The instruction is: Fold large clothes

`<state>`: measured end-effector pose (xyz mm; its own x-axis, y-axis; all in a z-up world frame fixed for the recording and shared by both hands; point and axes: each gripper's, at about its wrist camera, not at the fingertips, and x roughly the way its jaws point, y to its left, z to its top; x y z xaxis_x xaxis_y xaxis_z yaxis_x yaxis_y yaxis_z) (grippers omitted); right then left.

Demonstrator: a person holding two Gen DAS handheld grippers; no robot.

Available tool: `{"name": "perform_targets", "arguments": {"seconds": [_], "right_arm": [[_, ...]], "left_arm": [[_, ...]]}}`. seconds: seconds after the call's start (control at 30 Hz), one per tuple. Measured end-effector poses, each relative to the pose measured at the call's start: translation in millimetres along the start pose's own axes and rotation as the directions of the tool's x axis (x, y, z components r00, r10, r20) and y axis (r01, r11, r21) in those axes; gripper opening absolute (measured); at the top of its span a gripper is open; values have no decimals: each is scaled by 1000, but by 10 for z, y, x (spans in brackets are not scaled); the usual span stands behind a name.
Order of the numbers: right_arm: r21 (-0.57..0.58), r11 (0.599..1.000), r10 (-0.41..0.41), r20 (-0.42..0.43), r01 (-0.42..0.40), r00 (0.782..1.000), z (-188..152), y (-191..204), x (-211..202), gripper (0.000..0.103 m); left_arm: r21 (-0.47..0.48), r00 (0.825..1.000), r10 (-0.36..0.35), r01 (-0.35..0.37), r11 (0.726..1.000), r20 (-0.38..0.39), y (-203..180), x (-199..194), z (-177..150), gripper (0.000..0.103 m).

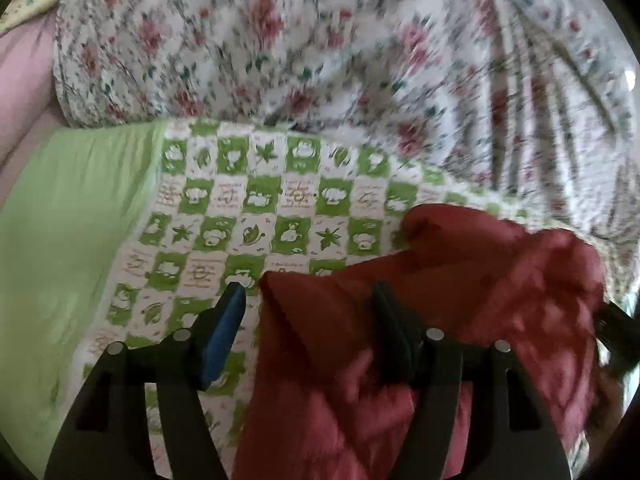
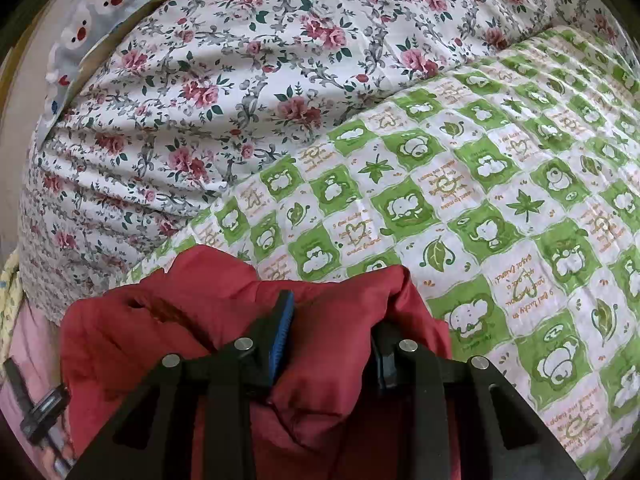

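Left gripper (image 1: 308, 300): we are holding its jaws apart, garment (image 1: 460, 280) lying between them.
Right gripper (image 2: 332, 320): we are clamping garment (image 2: 328, 360), bunched between jaws.
Quilt (image 2: 480, 200): spreading ahead.

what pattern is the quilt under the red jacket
Green-and-white checks with animals and leaves on the quilt; clearest in the right wrist view.

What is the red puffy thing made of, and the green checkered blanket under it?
The red garment looks like a padded jacket with a smooth, slightly shiny shell, probably nylon or polyester; it bulges softly and catches the light. The green checkered blanket looks like matte quilted cotton, judging by its puckered, stitched surface with printed animals and leaves.
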<state>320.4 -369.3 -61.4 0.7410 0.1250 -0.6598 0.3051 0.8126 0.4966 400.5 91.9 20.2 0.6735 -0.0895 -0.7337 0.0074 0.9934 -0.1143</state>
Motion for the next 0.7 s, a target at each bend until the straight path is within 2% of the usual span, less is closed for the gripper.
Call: {"name": "perform_targets", "arguments": {"seconds": [0.13,0.23,0.43,0.53,0.63,0.7], "right_arm": [[2,1000,-12,1,12,1000,2,7,14,31],[-5,1000,-24,0,24,1000,2,28,25,31],[-7,1000,-14,-19,14,1000,50,53,-15,36],[-7,1000,10,-15,-10,1000,99,79,-145,44],[-15,999,50,3,-50,999,162,132,-405,53],[-25,997,73,34,-72,997,180,166,-608,68]], "left_arm": [[59,998,-52,50,997,40,-65,-429,-159,65],[101,994,-104,99,990,46,-216,-576,-266,65],[166,977,-214,213,963,-11,-627,-677,-538,65],[198,967,-254,255,947,-30,-811,-694,-645,65],[221,972,-233,235,947,-34,-895,-634,-731,65],[215,978,-205,208,954,-38,-893,-537,-744,65]]}}
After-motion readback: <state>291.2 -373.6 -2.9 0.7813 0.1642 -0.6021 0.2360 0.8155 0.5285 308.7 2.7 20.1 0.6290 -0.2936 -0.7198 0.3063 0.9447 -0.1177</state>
